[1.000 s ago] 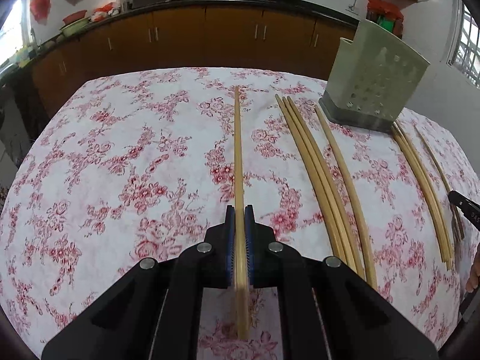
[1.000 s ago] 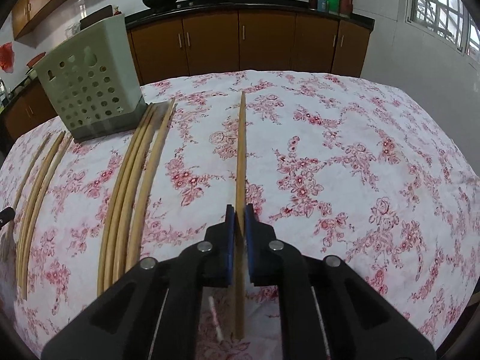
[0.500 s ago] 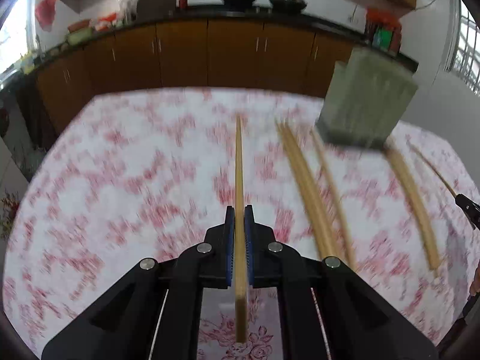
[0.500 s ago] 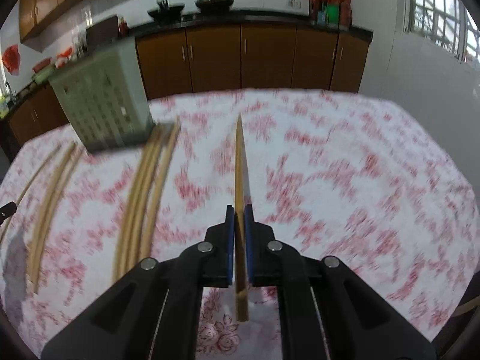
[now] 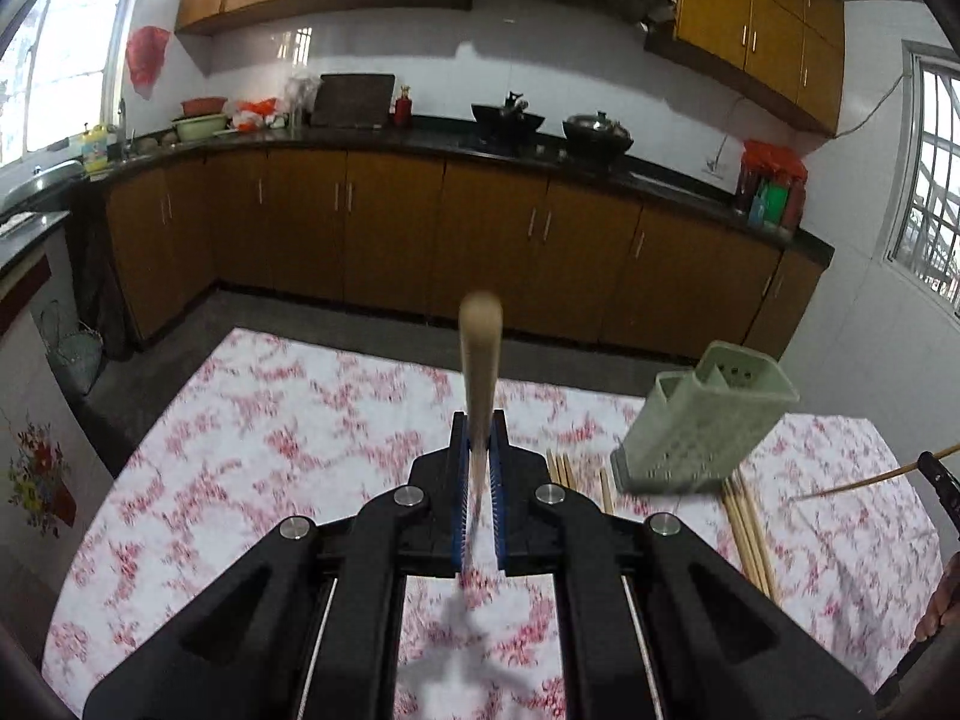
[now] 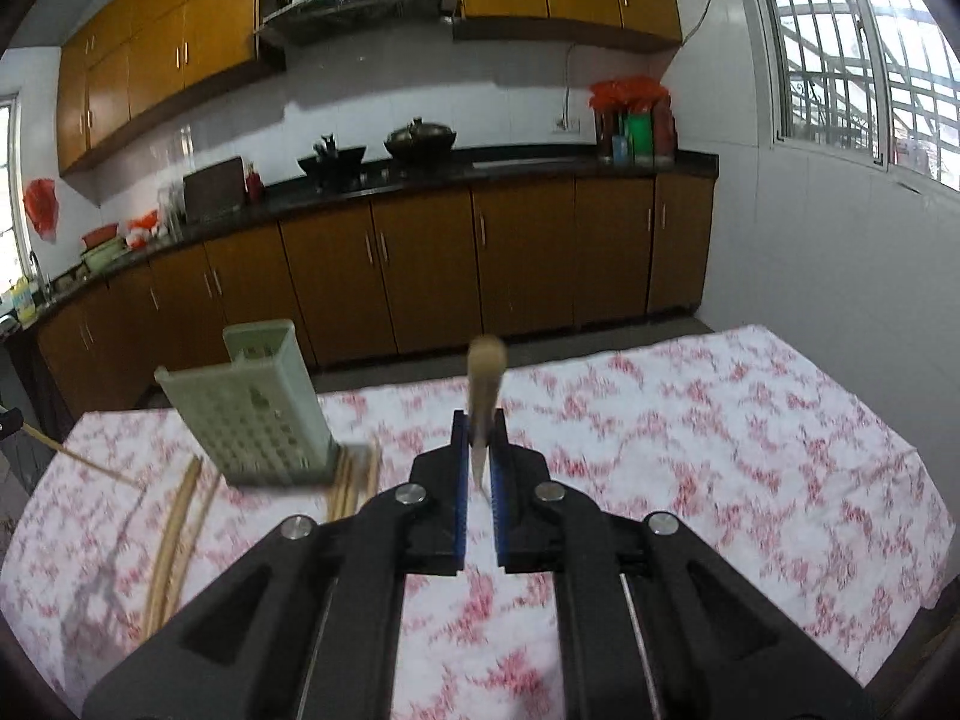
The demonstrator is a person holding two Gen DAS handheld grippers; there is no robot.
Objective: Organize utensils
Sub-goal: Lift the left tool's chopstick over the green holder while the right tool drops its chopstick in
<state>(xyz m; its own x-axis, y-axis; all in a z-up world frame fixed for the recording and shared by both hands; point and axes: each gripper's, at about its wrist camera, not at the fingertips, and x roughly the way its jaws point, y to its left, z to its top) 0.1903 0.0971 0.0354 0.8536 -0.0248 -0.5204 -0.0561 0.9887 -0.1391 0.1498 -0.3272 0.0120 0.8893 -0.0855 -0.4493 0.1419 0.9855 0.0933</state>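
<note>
My left gripper (image 5: 478, 432) is shut on a wooden chopstick (image 5: 480, 354) that points forward, lifted above the floral table (image 5: 258, 438). My right gripper (image 6: 478, 432) is shut on another chopstick (image 6: 485, 384), also held in the air. A pale green perforated utensil holder (image 5: 699, 426) stands on the table, right of the left gripper; in the right wrist view the holder (image 6: 252, 414) is to the left. Several loose chopsticks (image 5: 747, 522) lie around its base, and more chopsticks (image 6: 177, 528) lie at the left. The other gripper's chopstick (image 5: 864, 483) shows at the right edge.
Brown kitchen cabinets (image 5: 480, 240) and a dark counter with woks (image 5: 594, 132) run behind the table. The far table edge (image 5: 360, 354) drops to a grey floor. A white wall and barred window (image 6: 852, 48) lie to the right. A hand (image 5: 942, 606) shows at the right edge.
Both grippers have risen with their chopsticks, which lay along the cloth and now hang in the air. The views tipped up, so more of the kitchen and less of the table shows.
</note>
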